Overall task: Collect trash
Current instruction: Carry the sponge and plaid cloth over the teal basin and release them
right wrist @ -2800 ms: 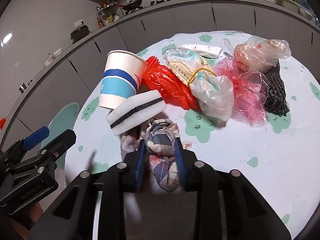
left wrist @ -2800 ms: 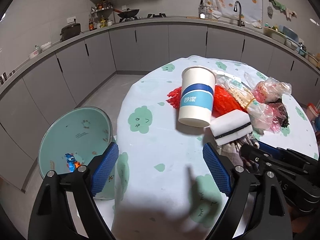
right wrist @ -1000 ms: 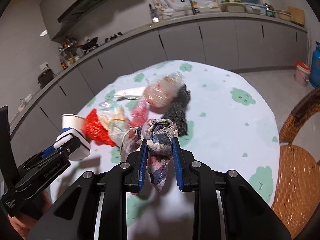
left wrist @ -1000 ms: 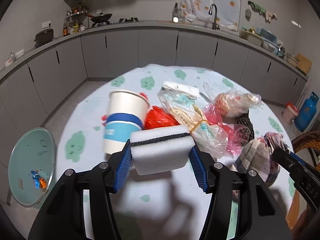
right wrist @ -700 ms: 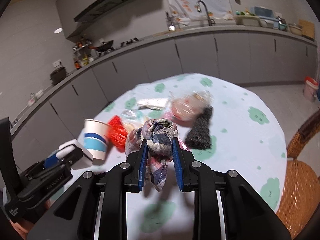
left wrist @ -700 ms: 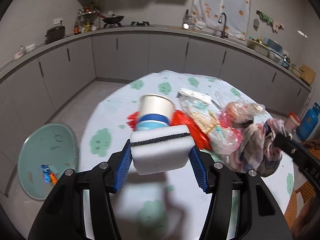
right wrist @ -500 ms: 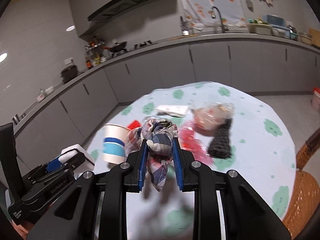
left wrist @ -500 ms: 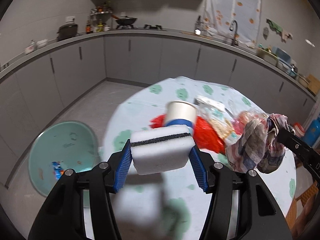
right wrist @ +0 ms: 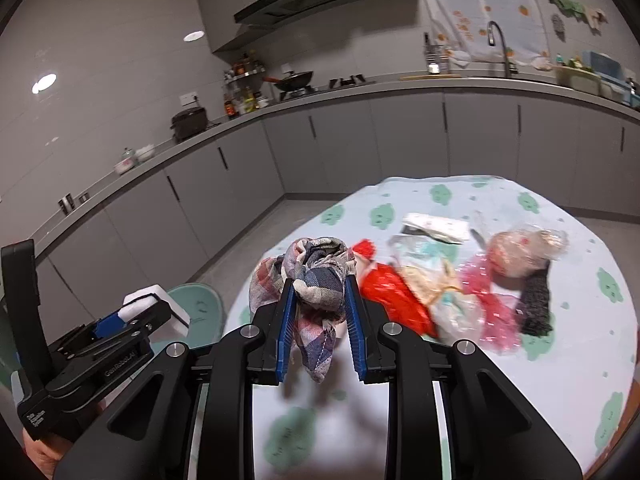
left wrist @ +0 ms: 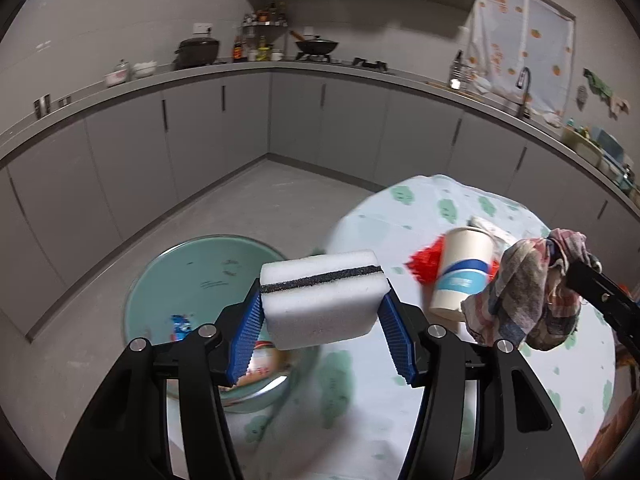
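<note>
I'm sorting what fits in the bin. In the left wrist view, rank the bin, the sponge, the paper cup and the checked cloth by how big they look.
1. Green bin, largest.
2. Sponge, though it sits close to the camera, so this flatters it.
3. Checked cloth.
4. Paper cup.
Cloth and cup look close in size; the order between them is unsure.

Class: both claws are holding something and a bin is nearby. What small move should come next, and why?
Probably carry the left claw, shut on the sponge, a little further over the green bin before releasing; the sponge sits above its near rim, beside the table.
</note>
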Demonstrator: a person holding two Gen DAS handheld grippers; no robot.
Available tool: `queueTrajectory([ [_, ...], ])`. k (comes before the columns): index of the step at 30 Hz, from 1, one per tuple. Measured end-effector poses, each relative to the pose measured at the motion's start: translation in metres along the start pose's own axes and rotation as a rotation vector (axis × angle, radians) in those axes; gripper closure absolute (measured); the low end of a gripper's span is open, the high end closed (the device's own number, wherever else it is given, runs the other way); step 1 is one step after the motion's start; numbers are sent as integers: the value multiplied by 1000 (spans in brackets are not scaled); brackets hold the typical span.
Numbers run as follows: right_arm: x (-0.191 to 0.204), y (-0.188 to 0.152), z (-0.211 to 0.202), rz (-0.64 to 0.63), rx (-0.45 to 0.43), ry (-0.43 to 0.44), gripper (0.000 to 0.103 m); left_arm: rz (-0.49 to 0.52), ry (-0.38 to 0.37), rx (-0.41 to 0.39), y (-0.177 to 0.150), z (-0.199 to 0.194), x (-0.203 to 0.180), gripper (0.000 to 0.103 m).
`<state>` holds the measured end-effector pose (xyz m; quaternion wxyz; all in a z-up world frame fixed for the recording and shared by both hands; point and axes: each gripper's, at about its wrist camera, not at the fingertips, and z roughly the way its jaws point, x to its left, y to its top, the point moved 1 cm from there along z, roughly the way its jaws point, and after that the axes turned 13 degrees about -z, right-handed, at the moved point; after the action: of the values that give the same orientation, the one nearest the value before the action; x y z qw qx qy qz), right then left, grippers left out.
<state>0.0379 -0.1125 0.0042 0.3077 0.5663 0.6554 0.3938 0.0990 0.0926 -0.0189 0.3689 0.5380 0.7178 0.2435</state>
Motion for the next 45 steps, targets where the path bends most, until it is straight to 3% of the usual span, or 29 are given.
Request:
queueTrajectory([
  [10, 47, 10, 27, -57, 15, 85, 78, -44, 94, -8, 11, 11, 37, 47],
  [28, 115, 18, 82, -150, 53, 181, 78, -125, 178, 19, 16, 30, 96, 47],
  [45, 150, -2, 153, -192, 180, 228, 77, -150, 233, 142, 1, 82, 127, 47],
])
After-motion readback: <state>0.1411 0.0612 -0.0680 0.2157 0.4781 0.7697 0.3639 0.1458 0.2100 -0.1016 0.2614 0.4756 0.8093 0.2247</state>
